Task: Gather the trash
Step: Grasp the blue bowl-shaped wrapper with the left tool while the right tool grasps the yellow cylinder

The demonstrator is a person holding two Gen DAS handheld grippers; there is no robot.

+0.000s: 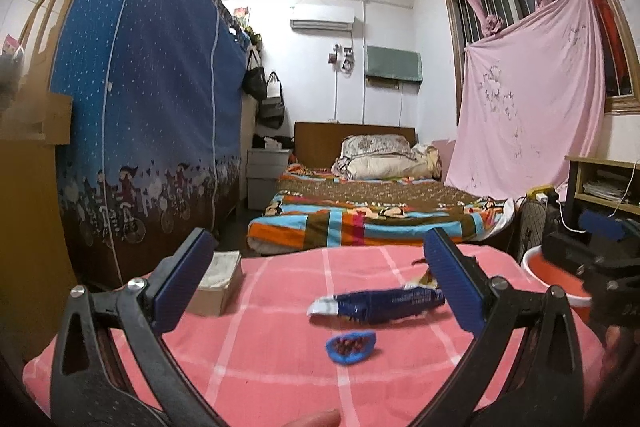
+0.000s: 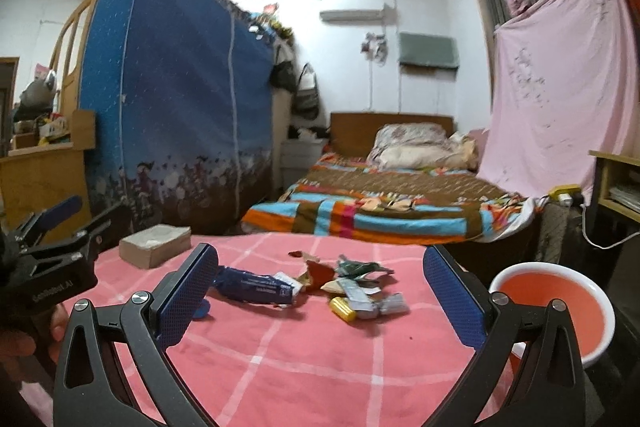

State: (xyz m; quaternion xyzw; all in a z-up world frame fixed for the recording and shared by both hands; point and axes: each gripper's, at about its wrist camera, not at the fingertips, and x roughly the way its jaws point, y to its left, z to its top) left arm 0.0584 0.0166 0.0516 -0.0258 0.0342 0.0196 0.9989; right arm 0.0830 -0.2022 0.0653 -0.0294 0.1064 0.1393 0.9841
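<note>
Trash lies on a pink checked tablecloth (image 2: 280, 355). A crumpled blue wrapper (image 1: 384, 303) and a small blue scrap (image 1: 351, 346) lie between the fingers of my open, empty left gripper (image 1: 320, 287). In the right wrist view the blue wrapper (image 2: 256, 285) lies left of a pile of torn wrappers (image 2: 344, 273), a silver wrapper (image 2: 376, 305) and a yellow piece (image 2: 342, 309). My right gripper (image 2: 320, 291) is open and empty, held above and short of the pile. The left gripper also shows at the left edge (image 2: 52, 247).
A red bin with a white rim (image 2: 560, 311) stands right of the table, also seen in the left wrist view (image 1: 556, 275). A tissue box (image 2: 156, 245) sits on the table's far left. A bed (image 2: 380, 211) and a blue fabric wardrobe (image 2: 172, 99) stand beyond.
</note>
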